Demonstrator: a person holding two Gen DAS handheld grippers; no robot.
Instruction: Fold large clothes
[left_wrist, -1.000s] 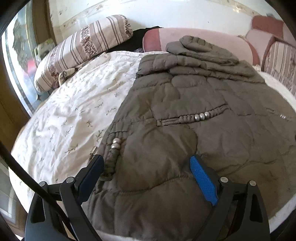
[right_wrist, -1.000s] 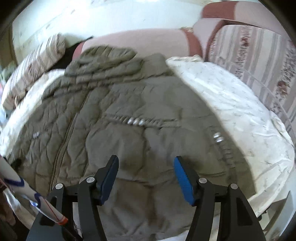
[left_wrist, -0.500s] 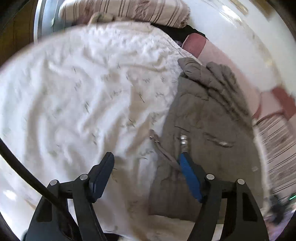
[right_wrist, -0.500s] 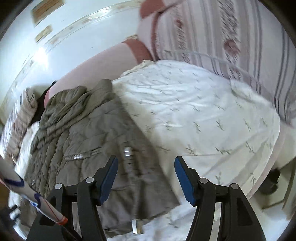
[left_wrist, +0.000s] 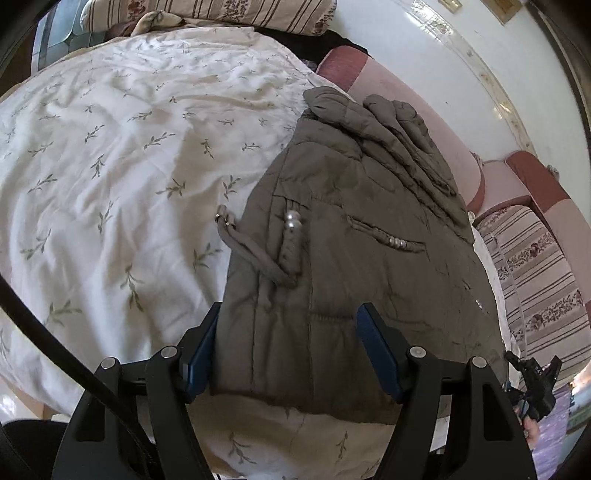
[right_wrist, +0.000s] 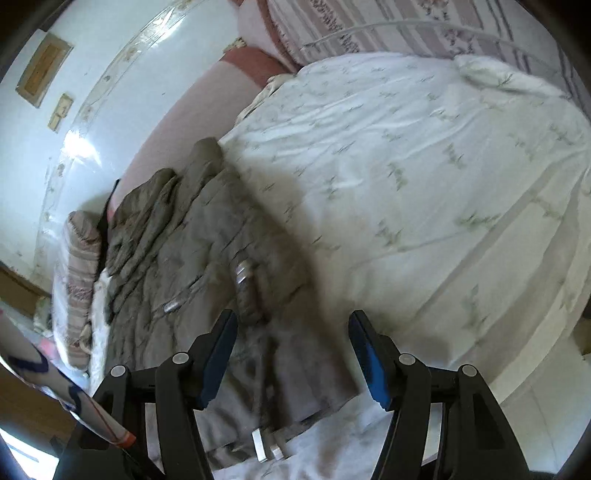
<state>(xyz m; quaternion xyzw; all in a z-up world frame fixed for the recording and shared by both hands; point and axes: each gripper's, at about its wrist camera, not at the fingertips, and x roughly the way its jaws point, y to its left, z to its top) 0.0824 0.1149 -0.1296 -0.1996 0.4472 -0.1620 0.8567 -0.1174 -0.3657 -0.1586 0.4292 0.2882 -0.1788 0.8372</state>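
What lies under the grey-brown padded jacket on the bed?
The jacket lies on a white leaf-print bedspread, visible on both sides. Whatever is directly beneath the jacket is covered.

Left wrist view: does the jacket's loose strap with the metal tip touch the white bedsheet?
Touching. The left wrist view shows the strap running off the edge of the jacket and lying flat on the bedsheet, with no gap under it.

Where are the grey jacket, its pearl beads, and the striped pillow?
grey jacket (left_wrist: 369, 266), left wrist view, quilted front panel.
pearl beads (left_wrist: 293, 218), left wrist view, the two beads together.
striped pillow (left_wrist: 221, 11), left wrist view, its front face.
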